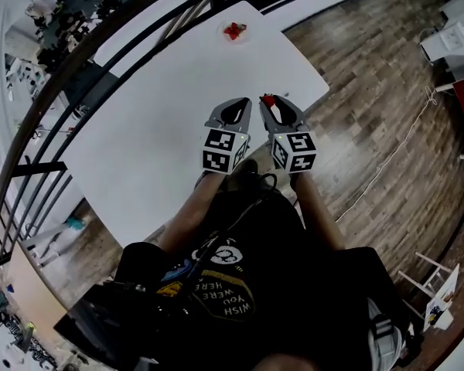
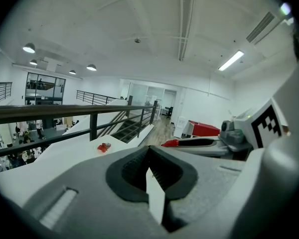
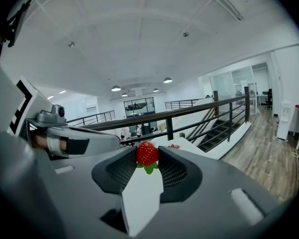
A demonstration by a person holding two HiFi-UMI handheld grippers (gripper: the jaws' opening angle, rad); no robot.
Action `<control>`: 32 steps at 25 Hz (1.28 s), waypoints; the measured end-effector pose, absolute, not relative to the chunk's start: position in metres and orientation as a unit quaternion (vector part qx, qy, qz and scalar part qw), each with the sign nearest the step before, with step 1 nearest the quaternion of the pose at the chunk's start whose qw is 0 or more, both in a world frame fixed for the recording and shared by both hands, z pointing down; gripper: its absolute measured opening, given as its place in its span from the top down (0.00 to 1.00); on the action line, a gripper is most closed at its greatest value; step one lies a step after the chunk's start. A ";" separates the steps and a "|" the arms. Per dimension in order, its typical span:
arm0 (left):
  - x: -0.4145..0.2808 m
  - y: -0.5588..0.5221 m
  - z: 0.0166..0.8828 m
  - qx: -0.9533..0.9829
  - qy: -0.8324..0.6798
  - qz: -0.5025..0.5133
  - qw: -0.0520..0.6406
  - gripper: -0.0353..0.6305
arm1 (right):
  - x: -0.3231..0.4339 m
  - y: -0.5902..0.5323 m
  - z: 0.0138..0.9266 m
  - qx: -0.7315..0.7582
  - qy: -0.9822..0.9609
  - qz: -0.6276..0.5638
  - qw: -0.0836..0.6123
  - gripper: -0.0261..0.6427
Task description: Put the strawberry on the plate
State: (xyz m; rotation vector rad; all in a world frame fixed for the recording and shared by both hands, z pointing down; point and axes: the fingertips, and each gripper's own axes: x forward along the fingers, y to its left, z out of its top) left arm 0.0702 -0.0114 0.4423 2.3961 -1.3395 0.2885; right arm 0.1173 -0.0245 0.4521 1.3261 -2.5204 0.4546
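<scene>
A red strawberry (image 3: 147, 155) with green leaves sits pinched between the tips of my right gripper (image 3: 147, 158), which is shut on it; the strawberry (image 1: 267, 100) also shows at the tips of the right gripper (image 1: 269, 101) in the head view, held above the near part of the white table (image 1: 170, 114). My left gripper (image 1: 246, 101) hangs just left of it, shut with nothing between its jaws. A small white plate (image 1: 234, 32) at the table's far edge holds red strawberries (image 1: 234, 31), also seen as the plate (image 2: 103, 149) far ahead in the left gripper view.
A dark metal railing (image 1: 100, 49) runs along the table's far and left sides. Wooden floor (image 1: 379, 99) lies to the right, with a white cable (image 1: 394, 149) across it. The person's arms and lap (image 1: 240, 284) fill the bottom of the head view.
</scene>
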 end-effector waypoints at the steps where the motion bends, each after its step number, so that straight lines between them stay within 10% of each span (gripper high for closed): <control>1: 0.074 -0.015 0.442 0.849 -0.482 0.103 0.191 0.94 | 0.122 -0.029 0.452 0.450 -0.869 0.160 0.128 0.76; 32: 0.030 -0.109 0.475 0.823 -0.512 0.070 0.237 0.94 | 0.092 -0.120 0.483 0.430 -0.872 0.171 0.161 0.76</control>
